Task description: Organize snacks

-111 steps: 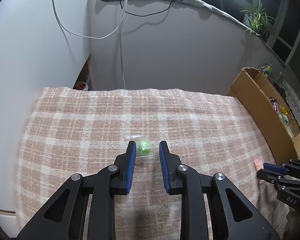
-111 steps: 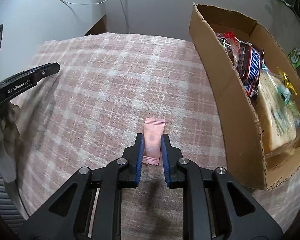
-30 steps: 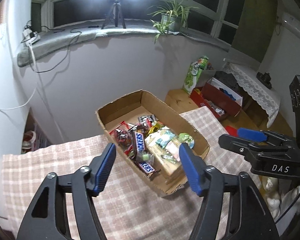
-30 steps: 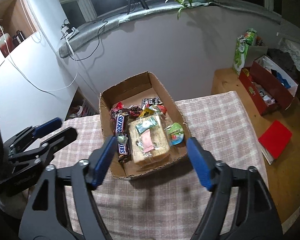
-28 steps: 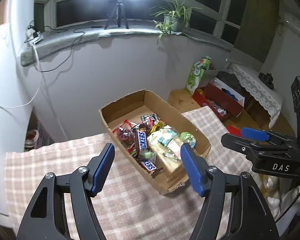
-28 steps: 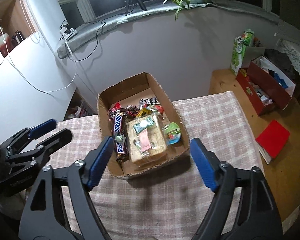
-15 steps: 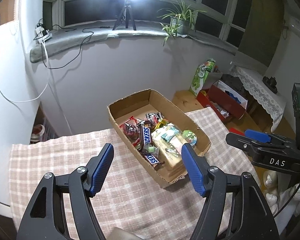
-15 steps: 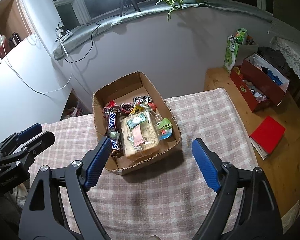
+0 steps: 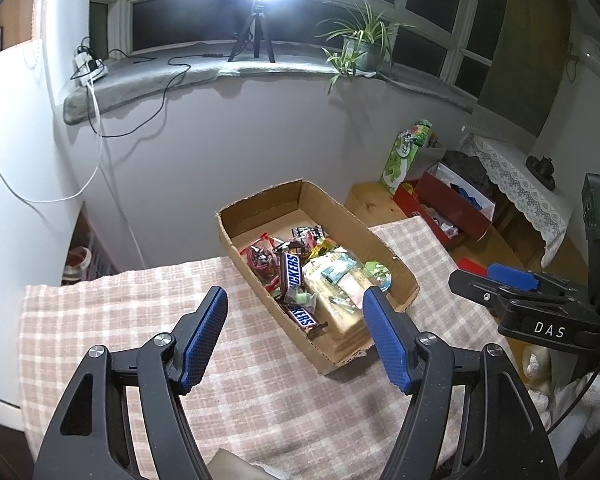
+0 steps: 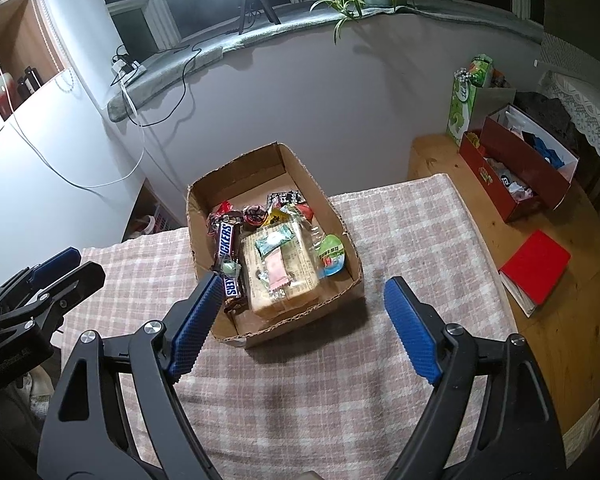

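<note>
Left wrist view shows the left gripper held above the table with its blue-padded fingers spread wide and nothing between them. Right wrist view shows the right gripper likewise spread wide and empty, raised over the plaid tablecloth. Between and beyond both sets of fingers sits the cardboard box on the cloth, holding the snacks: a Snickers bar along its left side, a large tan packet in the middle with a pink candy and a teal wrapper lying on it, and a green-lidded cup against the right wall. Farther off, a potted plant and a lamp tripod stand on the windowsill.
</note>
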A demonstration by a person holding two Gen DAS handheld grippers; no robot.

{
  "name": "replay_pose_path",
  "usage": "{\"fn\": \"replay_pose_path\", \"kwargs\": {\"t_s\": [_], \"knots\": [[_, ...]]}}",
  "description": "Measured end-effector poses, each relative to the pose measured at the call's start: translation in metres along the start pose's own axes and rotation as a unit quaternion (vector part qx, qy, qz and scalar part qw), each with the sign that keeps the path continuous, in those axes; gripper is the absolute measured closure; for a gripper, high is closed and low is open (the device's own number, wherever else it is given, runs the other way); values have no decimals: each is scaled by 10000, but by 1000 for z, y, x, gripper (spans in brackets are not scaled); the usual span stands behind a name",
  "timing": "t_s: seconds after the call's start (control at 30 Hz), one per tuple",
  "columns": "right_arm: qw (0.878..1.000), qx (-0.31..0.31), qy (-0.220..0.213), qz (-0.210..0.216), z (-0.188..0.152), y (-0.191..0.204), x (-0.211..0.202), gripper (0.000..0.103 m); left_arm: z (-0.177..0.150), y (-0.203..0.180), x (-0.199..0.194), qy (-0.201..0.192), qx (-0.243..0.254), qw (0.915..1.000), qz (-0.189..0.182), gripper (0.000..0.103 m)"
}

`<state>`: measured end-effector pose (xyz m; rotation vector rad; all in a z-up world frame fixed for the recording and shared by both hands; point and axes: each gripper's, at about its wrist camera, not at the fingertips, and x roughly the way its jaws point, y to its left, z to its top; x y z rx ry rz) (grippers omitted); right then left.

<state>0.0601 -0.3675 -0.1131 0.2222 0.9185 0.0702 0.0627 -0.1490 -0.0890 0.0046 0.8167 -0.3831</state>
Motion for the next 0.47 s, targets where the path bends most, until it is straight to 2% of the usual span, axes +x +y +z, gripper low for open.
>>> {"fn": "replay_pose_path", "kwargs": {"t_s": [0.47], "knots": [[10000, 32, 4, -16, -2, -1, 1, 18, -2, 2, -2, -35, 4, 10000, 54, 33]]}}
